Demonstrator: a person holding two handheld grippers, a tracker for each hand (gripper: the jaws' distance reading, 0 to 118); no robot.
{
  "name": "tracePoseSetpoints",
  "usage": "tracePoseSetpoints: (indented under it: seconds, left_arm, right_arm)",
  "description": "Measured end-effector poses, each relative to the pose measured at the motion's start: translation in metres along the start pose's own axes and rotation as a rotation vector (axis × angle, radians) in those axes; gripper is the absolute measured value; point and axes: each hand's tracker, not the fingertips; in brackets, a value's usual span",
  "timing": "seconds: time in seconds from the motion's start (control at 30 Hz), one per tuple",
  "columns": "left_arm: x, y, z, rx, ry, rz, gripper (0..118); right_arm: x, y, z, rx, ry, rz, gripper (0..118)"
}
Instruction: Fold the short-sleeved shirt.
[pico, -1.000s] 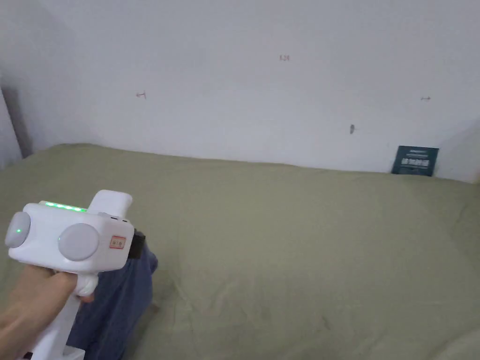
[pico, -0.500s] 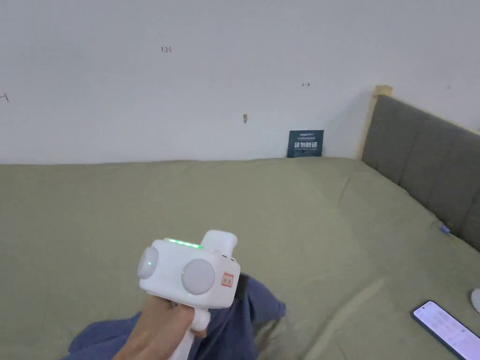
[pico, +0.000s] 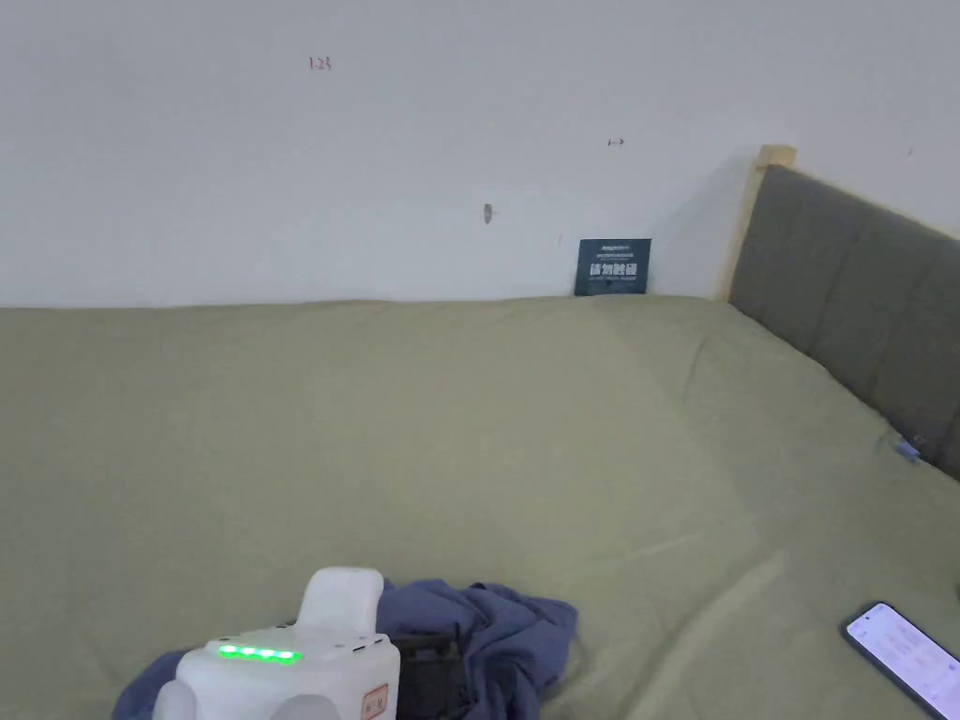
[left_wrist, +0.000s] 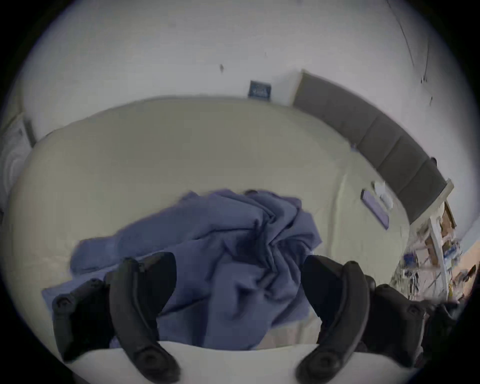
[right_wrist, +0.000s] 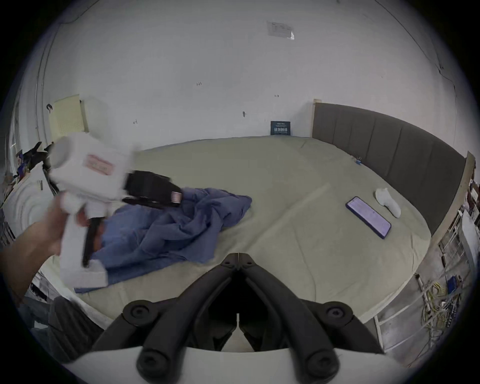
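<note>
Lowered since before, the left gripper (left_wrist: 237, 283) hangs with jaws wide apart over the crumpled blue shirt (left_wrist: 233, 249) on the bed (pico: 469, 422). The right gripper (right_wrist: 237, 256) is pressed together, empty.

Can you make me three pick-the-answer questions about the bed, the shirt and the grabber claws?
1. Where does the phone lie?
A. on the bed, near the headboard
B. on the shirt
C. on the floor

2. What colour is the shirt?
A. red
B. blue
C. white

3. How do the jaws of the right gripper stand?
A. wide apart
C. closed on the shirt
B. closed together, holding nothing

Answers: 1 A, it rests on the green sheet beside a white sock. 2 B, the crumpled cloth is blue. 3 B, the tips meet above bare sheet, while the left gripper is open over the shirt.
</note>
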Motion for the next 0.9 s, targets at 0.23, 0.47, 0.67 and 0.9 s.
tracePoseSetpoints:
  seconds: [0.23, 0.47, 0.67, 0.9]
  left_arm:
    - [-0.033, -0.060, 0.171, 0.332, 0.279, 0.021, 0]
    - [-0.067, -0.118, 0.258, 0.397, 0.464, 0.087, 0]
    - [-0.089, -0.123, 0.264, 0.394, 0.480, 0.168, 0]
    - [-0.128, -0.118, 0.234, 0.252, 0.427, 0.234, 0]
  right_arm:
    - [-0.021, 0.015, 0.022, 0.107, 0.027, -0.002, 0]
    - [-0.044, 0.022, 0.042, 0.190, 0.041, 0.021, 0]
    - [-0.053, 0.027, 0.043, 0.201, 0.052, 0.038, 0]
    - [-0.057, 0.024, 0.031, 0.176, 0.055, 0.042, 0]
